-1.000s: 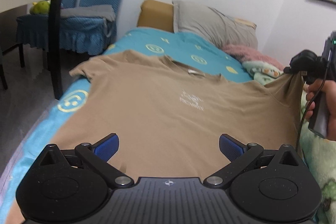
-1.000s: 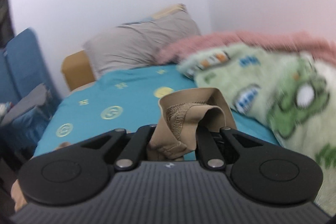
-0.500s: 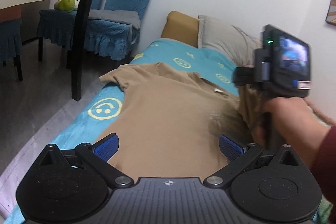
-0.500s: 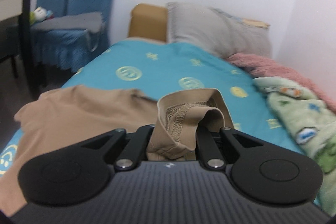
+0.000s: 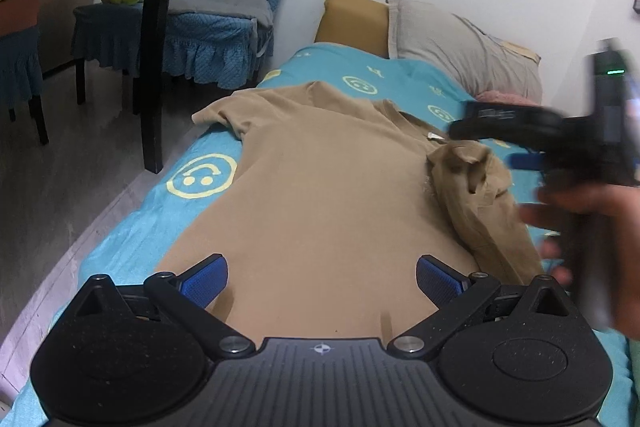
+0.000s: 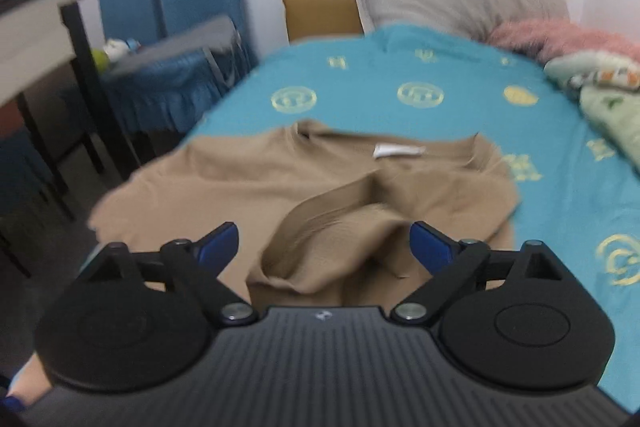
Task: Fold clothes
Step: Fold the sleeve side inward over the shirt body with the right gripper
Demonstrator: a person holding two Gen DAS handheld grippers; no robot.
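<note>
A tan T-shirt (image 5: pixel 320 187) lies spread on the teal bed sheet (image 5: pixel 200 179), collar toward the pillows. Its right sleeve (image 5: pixel 472 187) is folded in over the body in a loose heap; it also shows in the right wrist view (image 6: pixel 348 235). My left gripper (image 5: pixel 322 277) is open and empty over the shirt's lower part. My right gripper (image 6: pixel 324 247) is open and empty just above the folded sleeve; in the left wrist view it appears blurred at the right (image 5: pixel 520 147).
A grey pillow (image 5: pixel 460 43) and tan headboard (image 5: pixel 352 15) are at the bed's far end. A pink and green blanket (image 6: pixel 600 79) lies along the right side. Blue-covered chairs (image 5: pixel 224 7) and a dark table leg (image 5: pixel 154 67) stand left of the bed.
My right gripper carried the right sleeve across over the shirt body, then opened and let it drop. My left gripper stayed open, shifting slightly.
</note>
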